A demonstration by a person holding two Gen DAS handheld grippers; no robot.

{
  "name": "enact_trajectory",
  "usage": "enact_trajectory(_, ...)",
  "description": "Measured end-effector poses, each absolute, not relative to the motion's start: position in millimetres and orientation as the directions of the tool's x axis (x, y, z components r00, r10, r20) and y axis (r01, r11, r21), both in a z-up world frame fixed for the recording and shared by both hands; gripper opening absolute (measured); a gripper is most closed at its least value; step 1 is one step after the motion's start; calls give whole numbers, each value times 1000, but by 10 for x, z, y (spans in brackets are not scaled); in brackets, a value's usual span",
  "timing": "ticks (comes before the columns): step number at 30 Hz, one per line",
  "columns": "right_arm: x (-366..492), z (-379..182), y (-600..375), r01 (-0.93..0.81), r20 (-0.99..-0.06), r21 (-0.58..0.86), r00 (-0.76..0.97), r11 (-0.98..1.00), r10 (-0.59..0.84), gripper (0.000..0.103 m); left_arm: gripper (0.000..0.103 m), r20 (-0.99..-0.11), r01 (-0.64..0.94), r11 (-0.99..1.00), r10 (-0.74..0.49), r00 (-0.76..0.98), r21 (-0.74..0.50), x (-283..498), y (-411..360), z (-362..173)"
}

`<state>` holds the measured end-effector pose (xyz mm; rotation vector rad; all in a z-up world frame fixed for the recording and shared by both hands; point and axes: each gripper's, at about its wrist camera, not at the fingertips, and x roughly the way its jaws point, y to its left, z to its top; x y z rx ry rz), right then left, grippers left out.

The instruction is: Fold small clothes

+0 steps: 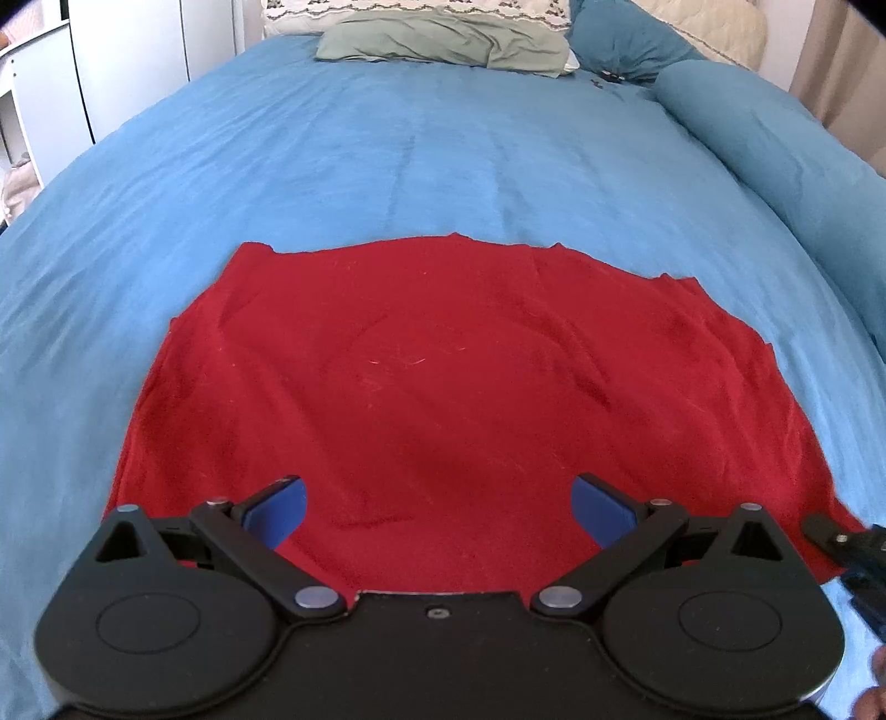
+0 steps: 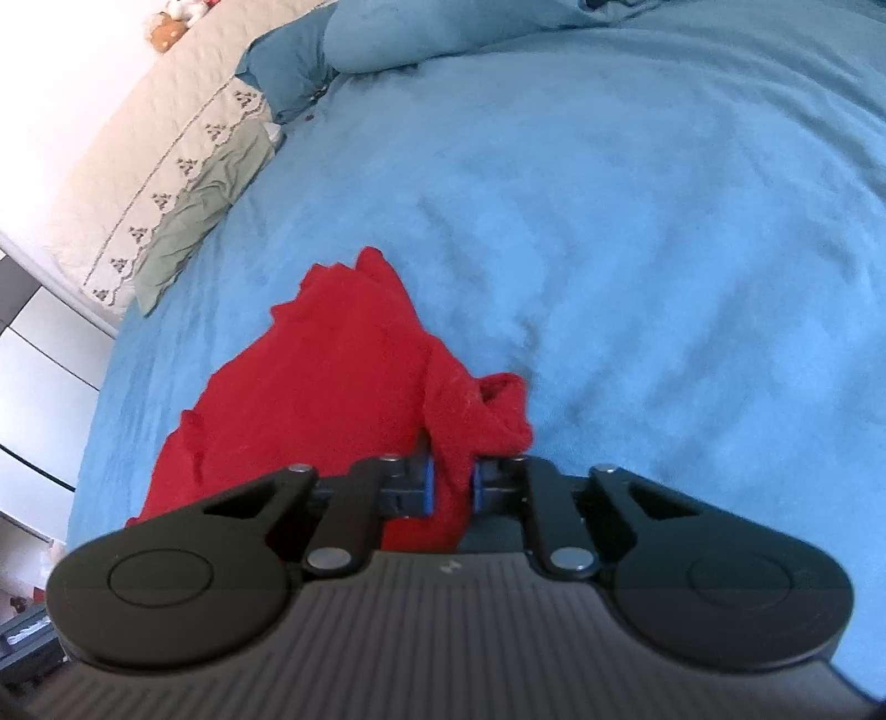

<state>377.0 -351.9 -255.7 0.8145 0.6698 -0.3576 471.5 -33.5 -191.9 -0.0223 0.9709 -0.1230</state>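
A red garment [image 1: 432, 376] lies spread mostly flat on the blue bedspread [image 1: 387, 149]. My left gripper [image 1: 437, 507] is open, with its blue pads wide apart, low over the near edge of the garment and holding nothing. My right gripper [image 2: 451, 487] is shut on a bunched edge of the red garment [image 2: 332, 387], and the cloth rises in a fold between its blue pads. The right gripper also shows at the right edge of the left wrist view [image 1: 847, 545], by the garment's near right corner.
A green pillow [image 1: 443, 41] and a patterned cream pillow [image 1: 415, 8] lie at the head of the bed. A rolled blue duvet [image 1: 775, 144] runs along the right side. White cupboards [image 1: 83, 72] stand to the left of the bed.
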Motion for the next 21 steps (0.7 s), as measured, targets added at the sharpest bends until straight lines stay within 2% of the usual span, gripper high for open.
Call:
enact_trajectory(8, 3811, -2083, -3390, 398, -595, 560, 803, 727, 19, 21, 103, -836, 104, 995, -64, 545, -9, 4721, -63, -2000)
enact_trajectory(12, 4149, -1627, -3093, 221, -494, 590, 860, 776, 130, 21, 103, -825, 82, 996, -26, 564, 24, 4716, 296, -1848)
enact_trajectory(17, 4633, -1095, -2141, -147, -373, 583, 826, 799, 424, 21, 103, -814, 28, 997, 41, 580, 70, 4624, 901, -1691)
enact_trajectory(19, 4772, -1056, -1581, -329, -379, 553, 719, 766, 582, 21, 103, -816, 0, 996, 76, 573, 93, 4537, 1158, -1706)
enact_trajectory(21, 4853, -1219, -1120, -423, -429, 537, 607, 730, 668, 21, 103, -828, -34, 993, 114, 549, 114, 4433, 1404, -1787)
